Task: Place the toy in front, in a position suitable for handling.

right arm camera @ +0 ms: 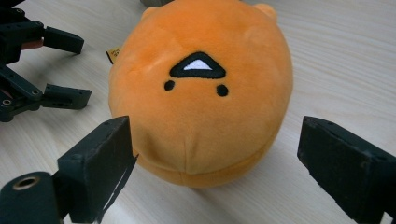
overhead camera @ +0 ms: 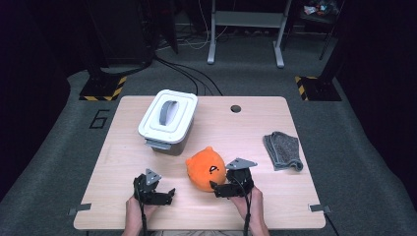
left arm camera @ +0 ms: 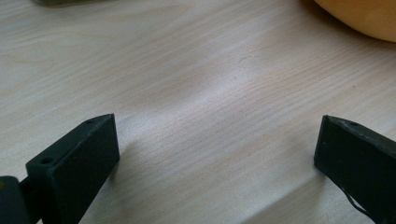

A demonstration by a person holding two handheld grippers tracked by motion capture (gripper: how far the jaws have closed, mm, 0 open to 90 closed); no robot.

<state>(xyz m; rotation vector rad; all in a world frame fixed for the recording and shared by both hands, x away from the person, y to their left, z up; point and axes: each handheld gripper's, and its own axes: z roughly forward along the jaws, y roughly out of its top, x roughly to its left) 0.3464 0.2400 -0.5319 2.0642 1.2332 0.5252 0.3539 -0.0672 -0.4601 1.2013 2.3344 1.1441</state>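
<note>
While the left gripper (overhead camera: pixel 169 192) is held open over bare wood, the orange plush toy (right arm camera: pixel 201 88) is flanked, ungripped, at twelve o'clock by the open right gripper (right arm camera: pixel 215 158).

Lab or test studio, not home. Dark surround beyond lit wooden table (overhead camera: pixel 255 128). Grey carpet floor (overhead camera: pixel 354 147) marked with number 6 (overhead camera: pixel 100 118), left of and beyond left gripper (overhead camera: pixel 169 195). Yellow-black hazard tape on stand bases (overhead camera: pixel 103 88) (both far corners). Cables (overhead camera: pixel 187 73) trail across floor toward metal frame legs (overhead camera: pixel 246 29); shelf clutter far right, probably equipment.
</note>
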